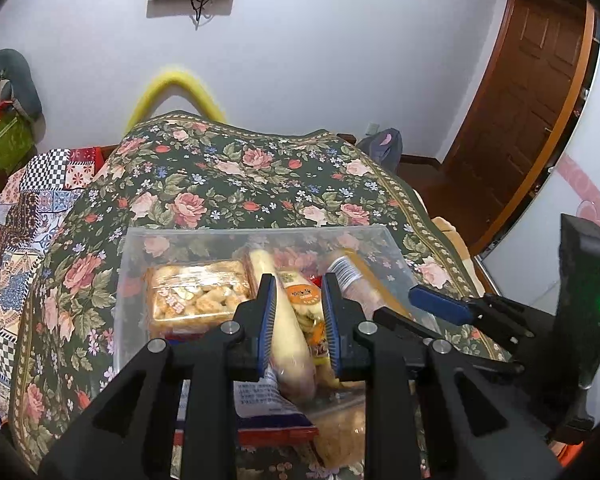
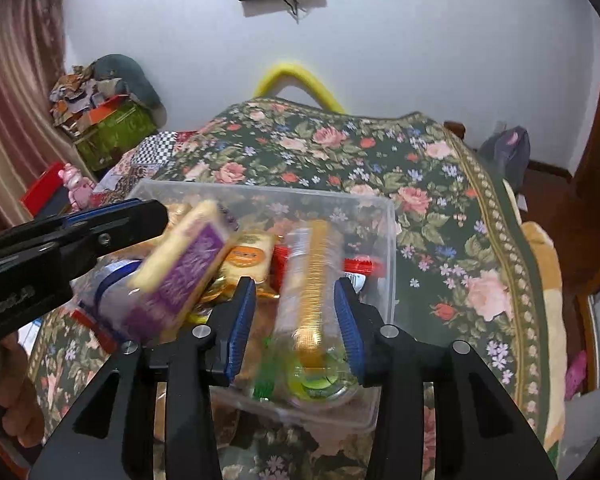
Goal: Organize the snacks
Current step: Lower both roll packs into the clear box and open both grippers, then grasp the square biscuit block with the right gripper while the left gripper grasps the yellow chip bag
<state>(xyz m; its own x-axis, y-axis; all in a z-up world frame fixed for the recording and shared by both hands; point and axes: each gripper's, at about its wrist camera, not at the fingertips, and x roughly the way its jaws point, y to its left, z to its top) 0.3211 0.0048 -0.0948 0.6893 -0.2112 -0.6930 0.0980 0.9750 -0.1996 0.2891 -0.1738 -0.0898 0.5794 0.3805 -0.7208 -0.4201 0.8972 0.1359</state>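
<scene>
A clear plastic bin (image 1: 136, 248) (image 2: 384, 216) sits on a floral bedspread and holds several snack packs. My left gripper (image 1: 298, 292) is over the bin, shut on a long pale-yellow pack with a purple label (image 1: 288, 328); that pack shows blurred in the right wrist view (image 2: 184, 264). My right gripper (image 2: 296, 296) is over the bin's right side with a clear sleeve of round golden biscuits (image 2: 316, 288) between its blue pads; the sleeve is blurred and touches only the right pad. A tray of cracker snacks (image 1: 198, 296) lies at the bin's left.
The floral bedspread (image 1: 236, 176) (image 2: 460, 200) covers the bed around the bin. A patchwork quilt (image 1: 16, 232) lies to the left. A red-and-white pack (image 1: 268, 412) lies near the bin's front. A wooden door (image 1: 540, 92) stands at the right.
</scene>
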